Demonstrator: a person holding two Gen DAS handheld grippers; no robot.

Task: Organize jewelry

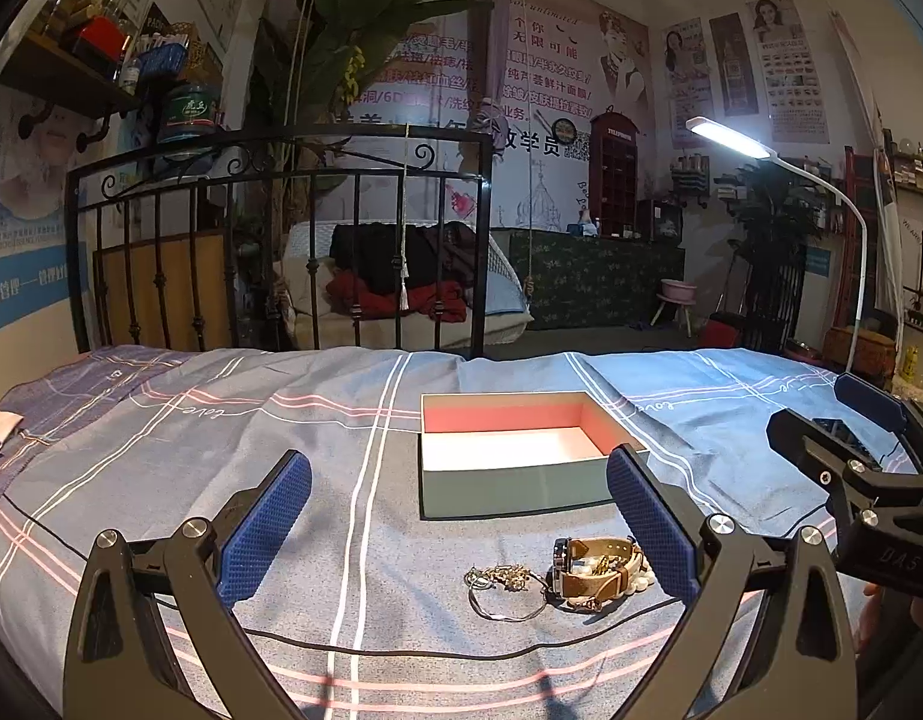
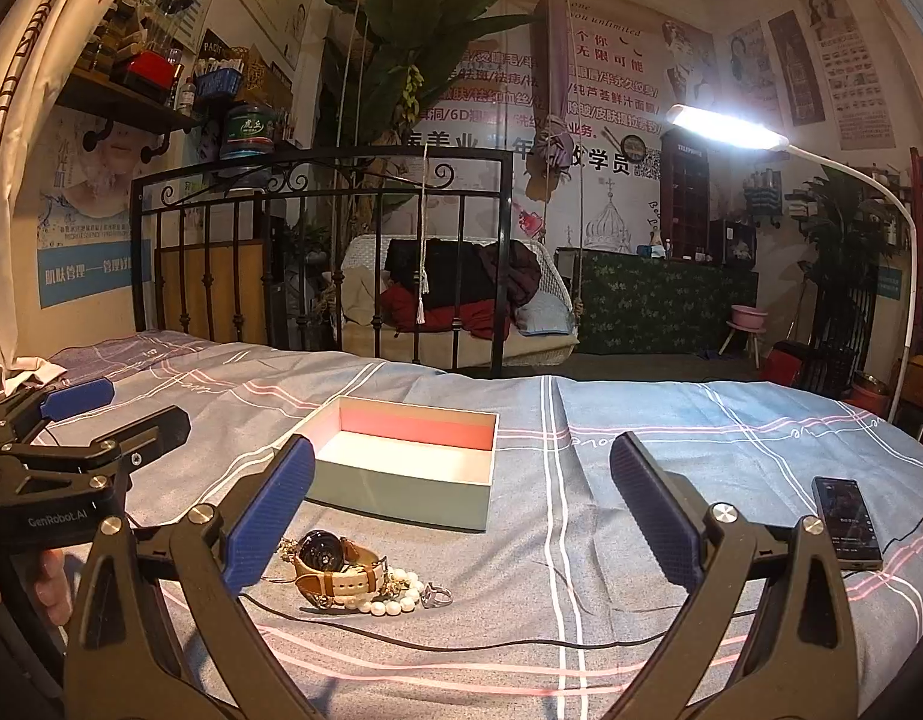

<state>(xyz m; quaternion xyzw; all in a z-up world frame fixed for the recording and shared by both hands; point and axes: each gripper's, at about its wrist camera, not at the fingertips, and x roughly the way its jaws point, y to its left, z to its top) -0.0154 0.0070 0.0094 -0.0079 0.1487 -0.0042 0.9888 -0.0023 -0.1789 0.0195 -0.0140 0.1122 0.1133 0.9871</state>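
An open grey-green box (image 1: 509, 483) (image 2: 401, 489) with a pink and white inside stands empty on the bed. In front of it lies a jewelry pile: a brown-strap watch (image 1: 590, 567) (image 2: 332, 564), a pearl bracelet (image 2: 395, 597), a ring (image 2: 437, 595) and a thin gold chain (image 1: 503, 591). My left gripper (image 1: 458, 531) is open above the sheet, its right finger beside the watch. My right gripper (image 2: 461, 516) is open too, its left finger near the watch. Neither holds anything. Each gripper also appears in the other's view, the right gripper (image 1: 833, 426) and the left gripper (image 2: 116, 411).
A grey-blue plaid bedsheet (image 1: 251, 420) covers the bed. A phone (image 2: 845, 521) lies on it at the right. A thin black cable (image 2: 521, 639) runs across the sheet before the jewelry. A black iron bedframe (image 1: 281, 228) stands behind, and a lit lamp (image 2: 725, 126) arcs over the right side.
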